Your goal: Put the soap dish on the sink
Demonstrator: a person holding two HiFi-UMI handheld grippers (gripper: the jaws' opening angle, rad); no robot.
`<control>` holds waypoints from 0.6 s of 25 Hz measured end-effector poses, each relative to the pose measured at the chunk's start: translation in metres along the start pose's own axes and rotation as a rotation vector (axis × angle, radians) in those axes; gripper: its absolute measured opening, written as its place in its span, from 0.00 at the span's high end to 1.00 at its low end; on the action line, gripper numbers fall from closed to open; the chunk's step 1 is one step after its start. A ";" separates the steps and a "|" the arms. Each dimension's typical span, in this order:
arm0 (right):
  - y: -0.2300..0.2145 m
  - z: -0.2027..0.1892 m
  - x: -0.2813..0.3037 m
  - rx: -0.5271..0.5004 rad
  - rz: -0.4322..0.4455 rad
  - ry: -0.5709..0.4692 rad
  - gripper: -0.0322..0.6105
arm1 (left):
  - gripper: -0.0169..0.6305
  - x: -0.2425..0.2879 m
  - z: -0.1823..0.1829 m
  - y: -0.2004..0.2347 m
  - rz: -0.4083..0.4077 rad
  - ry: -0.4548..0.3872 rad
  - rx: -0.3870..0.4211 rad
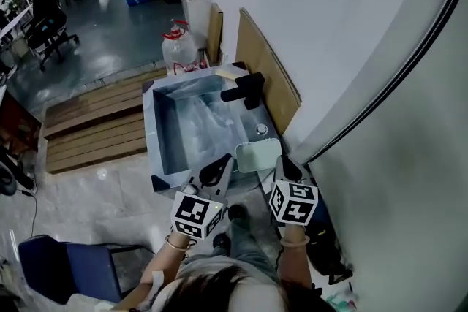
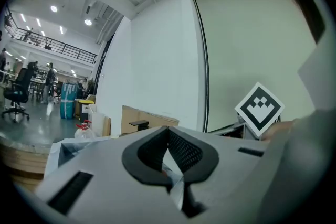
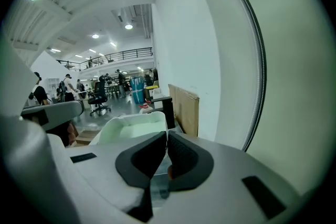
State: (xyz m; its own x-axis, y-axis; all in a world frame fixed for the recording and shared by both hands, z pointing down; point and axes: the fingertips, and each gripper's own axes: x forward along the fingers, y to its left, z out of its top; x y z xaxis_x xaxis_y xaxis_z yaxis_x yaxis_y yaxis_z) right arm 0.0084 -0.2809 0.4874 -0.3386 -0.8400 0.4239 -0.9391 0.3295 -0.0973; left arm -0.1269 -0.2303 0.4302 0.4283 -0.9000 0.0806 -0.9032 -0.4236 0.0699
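Note:
The pale green soap dish (image 1: 257,155) lies over the near right corner of the grey sink (image 1: 156,129), just short of the round drain knob (image 1: 262,129). My right gripper (image 1: 286,166) is at the dish's right edge. In the right gripper view the jaws are closed, and the tips of the right gripper (image 3: 167,134) meet the near rim of the soap dish (image 3: 131,126), apparently pinching it. My left gripper (image 1: 219,169) hovers over the sink's front edge, left of the dish. The left gripper (image 2: 168,131) is shut with nothing held.
A black faucet (image 1: 245,90) stands on the sink's back right. Cardboard sheets (image 1: 267,77) lean on the white wall behind it. A spray bottle in a bag (image 1: 179,47) sits beyond the sink, a wooden pallet (image 1: 95,124) lies left, and a blue chair (image 1: 69,268) is at lower left.

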 end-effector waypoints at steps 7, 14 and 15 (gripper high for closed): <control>-0.010 -0.006 0.033 -0.040 0.026 0.043 0.90 | 0.96 0.030 -0.002 0.013 0.016 0.013 -0.003; -0.025 -0.009 0.066 -0.051 0.043 0.075 0.90 | 0.96 0.064 -0.005 0.022 0.023 0.024 -0.001; -0.027 -0.009 0.070 -0.052 0.044 0.079 0.90 | 0.96 0.068 -0.005 0.023 0.022 0.025 -0.002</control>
State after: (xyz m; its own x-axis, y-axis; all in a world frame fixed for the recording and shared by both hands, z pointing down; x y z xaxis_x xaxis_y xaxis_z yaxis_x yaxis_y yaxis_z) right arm 0.0110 -0.3449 0.5278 -0.3716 -0.7885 0.4901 -0.9187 0.3885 -0.0714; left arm -0.1179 -0.3011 0.4421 0.4089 -0.9063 0.1072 -0.9124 -0.4033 0.0699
